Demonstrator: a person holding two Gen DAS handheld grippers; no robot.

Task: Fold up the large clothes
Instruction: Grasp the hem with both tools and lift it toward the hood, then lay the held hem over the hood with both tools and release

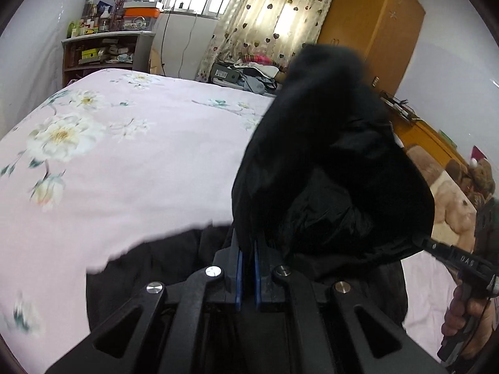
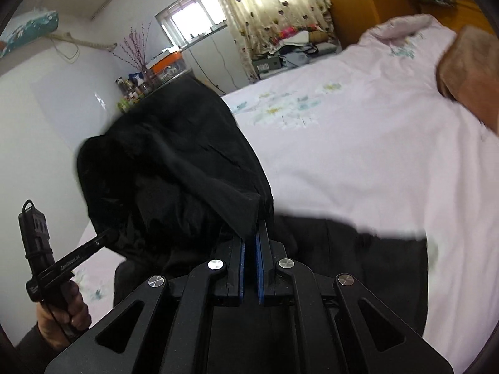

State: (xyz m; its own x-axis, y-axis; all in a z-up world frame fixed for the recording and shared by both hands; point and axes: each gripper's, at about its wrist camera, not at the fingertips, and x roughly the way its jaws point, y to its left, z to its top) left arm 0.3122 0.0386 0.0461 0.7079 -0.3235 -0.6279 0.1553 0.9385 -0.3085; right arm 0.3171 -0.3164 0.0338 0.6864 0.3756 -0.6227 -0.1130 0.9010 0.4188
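From the left wrist camera, the left gripper [image 1: 248, 243] has its blue-padded fingers [image 1: 239, 268] pressed together on an edge of the black garment [image 1: 336, 162], which rises in a bulky fold in front of the lens while its lower part lies on the pink floral bedspread [image 1: 124, 162]. At the right edge, the right gripper [image 1: 427, 244] pinches another edge of the same garment, with the hand [image 1: 464, 321] holding its handle below. This view alone shows the headboard side: a brown teddy bear [image 1: 480, 174] and a tan plush blanket [image 1: 449, 205] on the bed, and an orange wardrobe [image 1: 371, 25] beyond. A grey shelf unit [image 1: 103, 53] against the far wall carries bottles on top and boxes and small clutter in its compartments; what they are cannot be told.

From the right wrist camera, the right gripper [image 2: 254, 233] is likewise clamped on black cloth [image 2: 174, 162] between its blue pads [image 2: 260, 265]. The left gripper [image 2: 106, 238] appears at lower left, its tip buried in the garment, held by the other hand [image 2: 65, 311]. Only here are a wall-mounted air conditioner under a teal cover [image 2: 31, 28] and a clear storage box with an orange lid [image 2: 167, 64] seen; its contents are unclear. The bedspread [image 2: 358, 162] stretches away to the right.
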